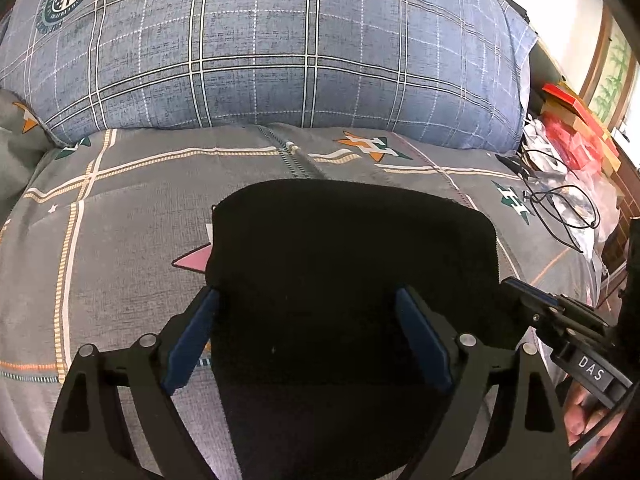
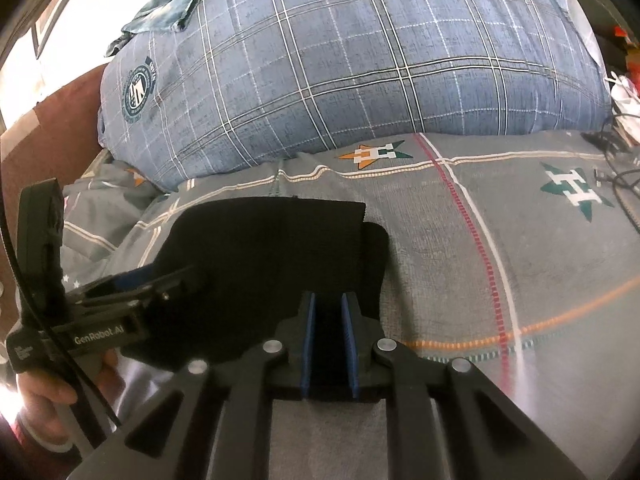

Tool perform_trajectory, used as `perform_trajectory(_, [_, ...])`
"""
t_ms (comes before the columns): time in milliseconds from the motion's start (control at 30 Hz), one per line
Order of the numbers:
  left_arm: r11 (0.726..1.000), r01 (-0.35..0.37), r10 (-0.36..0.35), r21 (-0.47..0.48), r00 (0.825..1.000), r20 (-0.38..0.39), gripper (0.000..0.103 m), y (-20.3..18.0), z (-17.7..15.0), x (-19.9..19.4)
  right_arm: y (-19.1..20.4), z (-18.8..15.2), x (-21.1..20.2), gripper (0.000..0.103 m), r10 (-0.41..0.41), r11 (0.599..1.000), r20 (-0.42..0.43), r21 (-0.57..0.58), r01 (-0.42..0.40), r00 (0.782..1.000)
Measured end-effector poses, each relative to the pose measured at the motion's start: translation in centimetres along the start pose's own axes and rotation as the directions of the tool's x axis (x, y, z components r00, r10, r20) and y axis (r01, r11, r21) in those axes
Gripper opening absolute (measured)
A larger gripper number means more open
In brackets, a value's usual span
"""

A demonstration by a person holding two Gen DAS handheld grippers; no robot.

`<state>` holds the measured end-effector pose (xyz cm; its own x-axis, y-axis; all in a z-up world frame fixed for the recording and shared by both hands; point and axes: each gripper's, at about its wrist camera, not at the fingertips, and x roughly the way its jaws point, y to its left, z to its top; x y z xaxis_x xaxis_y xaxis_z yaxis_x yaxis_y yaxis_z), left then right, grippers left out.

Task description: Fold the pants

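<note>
Black pants (image 1: 352, 248) lie folded into a compact rectangle on the grey patterned bedcover (image 1: 120, 220). My left gripper (image 1: 308, 292) hovers over their near half, open wide, with its blue pads apart above the cloth and nothing pinched. The right wrist view shows this gripper (image 2: 160, 276) from the side at the left part of the pants (image 2: 272, 248). My right gripper (image 2: 330, 296) is at the pants' near right edge, its blue pads almost together with black fabric between them. The left wrist view catches it (image 1: 516, 286) at that same edge.
A big blue plaid pillow (image 1: 300, 48) fills the far side of the bed, with a denim cloth (image 2: 172, 4) on top. Black cables (image 1: 560, 200), plastic bags and red boxes (image 1: 576, 120) crowd the right edge. A hand (image 2: 44, 392) holds each gripper's handle.
</note>
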<state>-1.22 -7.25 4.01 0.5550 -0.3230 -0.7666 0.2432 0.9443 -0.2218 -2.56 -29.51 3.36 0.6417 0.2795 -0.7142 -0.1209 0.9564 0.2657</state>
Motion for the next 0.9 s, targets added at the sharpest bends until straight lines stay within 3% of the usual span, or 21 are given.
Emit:
perform_trajectory(500, [0.999,0.036,-0.036,-0.028,0.999,-0.013,0.094,0.8,0.3,-0.2,-0.9,-0.1,0.2,0.030,0.007,0.999,-0.006,0.035,-0.007,1.000])
perform_trajectory(733, [0.985,0.109,-0.113,-0.130,0.993,-0.023,0.094,3.8,0.7,-1.1,-2.5,0.6,0.1,0.037,0.052,0.995,-0.021,0.081,-0.050,0.998])
perform_trajectory(900, [0.984,0.122,-0.128,-0.128,0.991,-0.042,0.095,4.4,0.6,-0.8,-3.1,1.1,1.2,0.040,0.143,0.983,-0.070,0.127,-0.134,0.987])
